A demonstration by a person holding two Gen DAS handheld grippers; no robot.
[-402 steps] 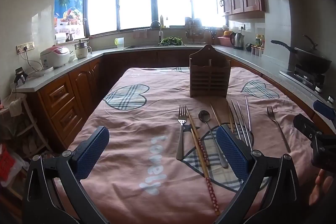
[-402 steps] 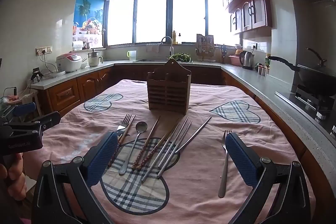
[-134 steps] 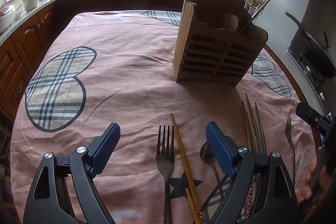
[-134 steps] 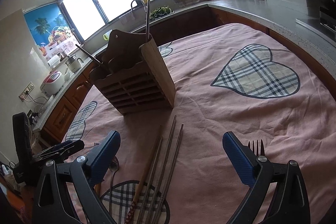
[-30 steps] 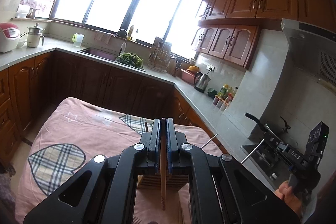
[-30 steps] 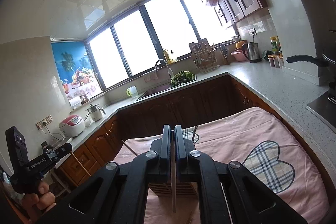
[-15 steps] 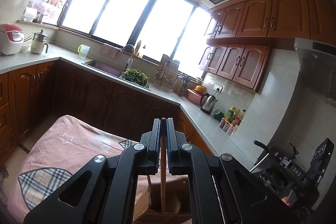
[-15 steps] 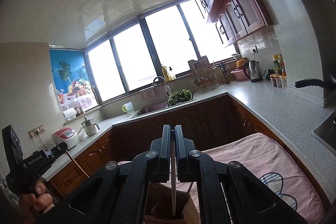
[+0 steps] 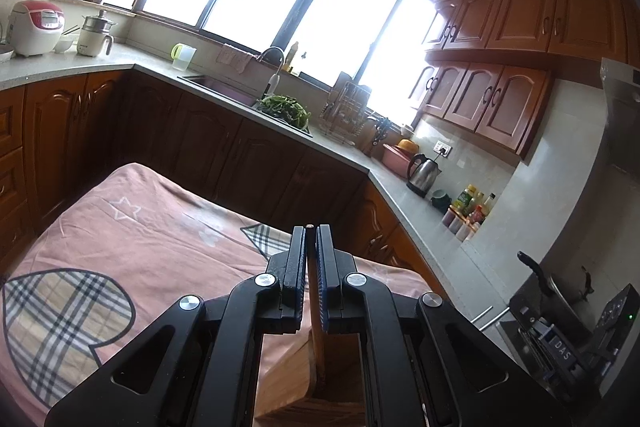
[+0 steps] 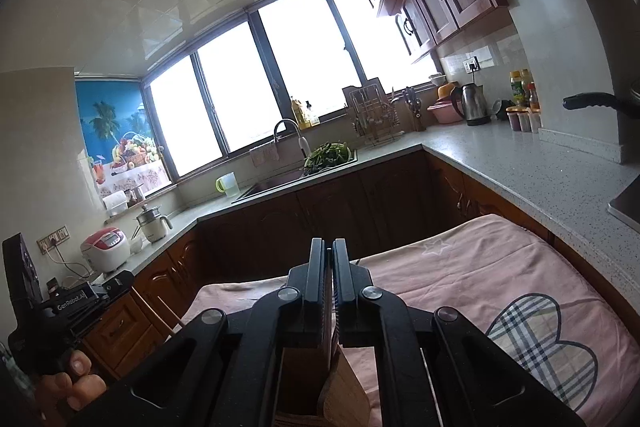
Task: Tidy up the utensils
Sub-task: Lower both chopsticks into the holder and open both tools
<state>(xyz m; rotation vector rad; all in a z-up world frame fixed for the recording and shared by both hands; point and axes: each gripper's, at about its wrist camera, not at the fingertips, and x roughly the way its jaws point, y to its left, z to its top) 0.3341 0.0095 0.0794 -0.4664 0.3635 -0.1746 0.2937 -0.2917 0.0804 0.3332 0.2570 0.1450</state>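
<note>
My left gripper (image 9: 310, 229) is shut on a wooden chopstick (image 9: 316, 341) that hangs down into the wooden utensil holder (image 9: 292, 375) right below it. My right gripper (image 10: 329, 242) is shut on a thin metal chopstick (image 10: 329, 339), whose lower end goes into the same holder (image 10: 344, 399). Both grippers point steeply down over the holder. The other utensils on the table are hidden from both views.
The pink tablecloth with plaid hearts (image 9: 120, 247) covers the table (image 10: 500, 267). Dark wood cabinets and grey counters surround it, with a sink (image 9: 224, 91), kettle (image 9: 424, 175) and stove pan (image 9: 560, 287). The left handle and hand show in the right wrist view (image 10: 60, 311).
Both grippers have lowered over the holder since a second ago. The chopsticks they hold now reach down inside its compartments. The views have tilted slightly.
</note>
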